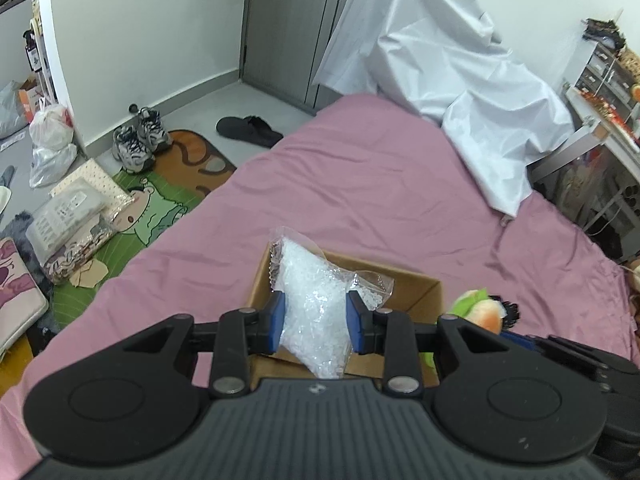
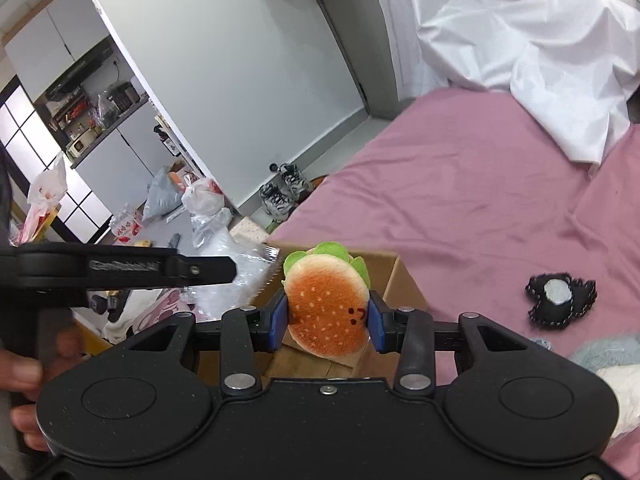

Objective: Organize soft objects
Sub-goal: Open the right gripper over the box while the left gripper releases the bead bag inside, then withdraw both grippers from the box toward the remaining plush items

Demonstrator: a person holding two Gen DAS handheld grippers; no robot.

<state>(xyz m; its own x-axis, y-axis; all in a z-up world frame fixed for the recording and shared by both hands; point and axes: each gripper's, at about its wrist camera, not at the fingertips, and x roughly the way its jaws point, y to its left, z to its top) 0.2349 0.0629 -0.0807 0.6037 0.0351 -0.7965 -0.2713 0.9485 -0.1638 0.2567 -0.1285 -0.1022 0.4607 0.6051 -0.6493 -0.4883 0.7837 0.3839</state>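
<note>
Two soft things are pinched at once, each above the open cardboard box that sits on the pink bed. The left claw has its blue pads pressed into both sides of a clear plastic bag of white pellets, which bulges between them and hangs over the box's left part, its crinkled top corner sticking up past the near rim. The right claw squeezes a plush hamburger by its orange, seeded bun; green felt lettuce peeks out behind the top, and a small stitched face shows near the right pad. The burger hangs above the box, with the box's brown floor visible just beneath it.

From the right wrist view, the left claw's black frame reaches in from the left, gripped by a person's hand, and the bag's glossy film shows beside the burger. Further right on the bed lie a black felt piece with a pale centre and some fluffy pale blue and white plush at the edge. A white sheet is draped at the far end of the bed. Sneakers and a dark slipper sit on the floor beyond.
</note>
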